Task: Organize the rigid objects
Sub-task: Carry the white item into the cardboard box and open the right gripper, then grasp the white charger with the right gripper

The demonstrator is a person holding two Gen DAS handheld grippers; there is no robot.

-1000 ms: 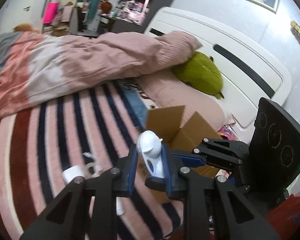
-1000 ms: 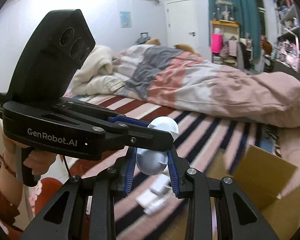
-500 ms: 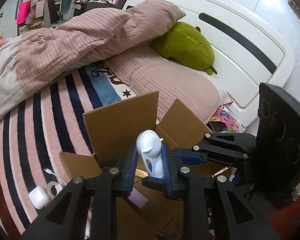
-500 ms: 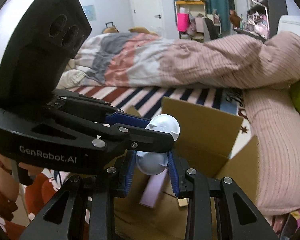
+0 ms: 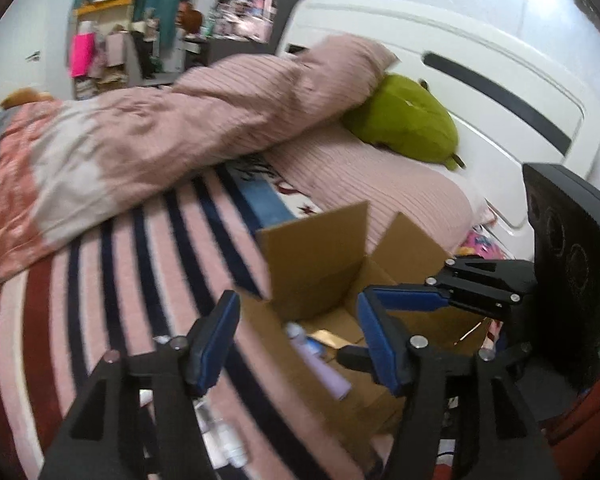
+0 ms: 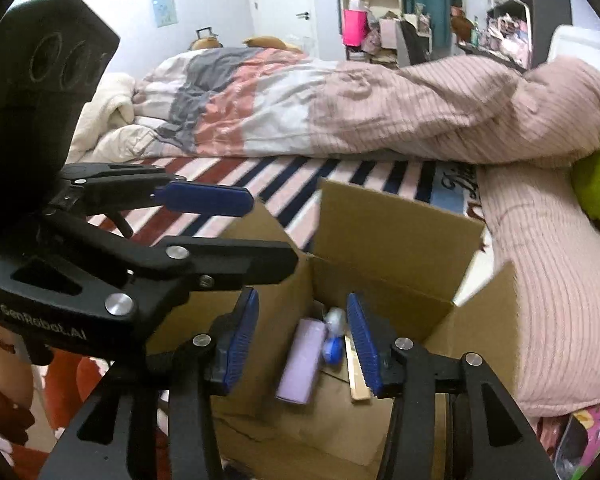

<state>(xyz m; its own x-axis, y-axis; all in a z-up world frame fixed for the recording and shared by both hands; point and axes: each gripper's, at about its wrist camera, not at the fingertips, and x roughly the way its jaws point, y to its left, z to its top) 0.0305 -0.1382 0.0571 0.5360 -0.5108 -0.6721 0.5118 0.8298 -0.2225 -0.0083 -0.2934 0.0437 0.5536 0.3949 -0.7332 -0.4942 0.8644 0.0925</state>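
Ribbed blue claw (image 6: 302,334) pads, empty

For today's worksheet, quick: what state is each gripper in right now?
Left gripper: open, jaws just opened, nothing between them.
Right gripper: open, jaws just opened, holding nothing, above the cardboard box.

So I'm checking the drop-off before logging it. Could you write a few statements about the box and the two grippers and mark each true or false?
1. The cardboard box has its flaps open. True.
2. A lilac bottle lies inside the box. True.
3. The right gripper is clamped on a white object. False: its jaws have just been opening and nothing is between them.
4. The left gripper holds a white bottle. False: its jaws are open and empty.
5. The box sits on a bare wooden floor. False: it rests on the striped blanket.
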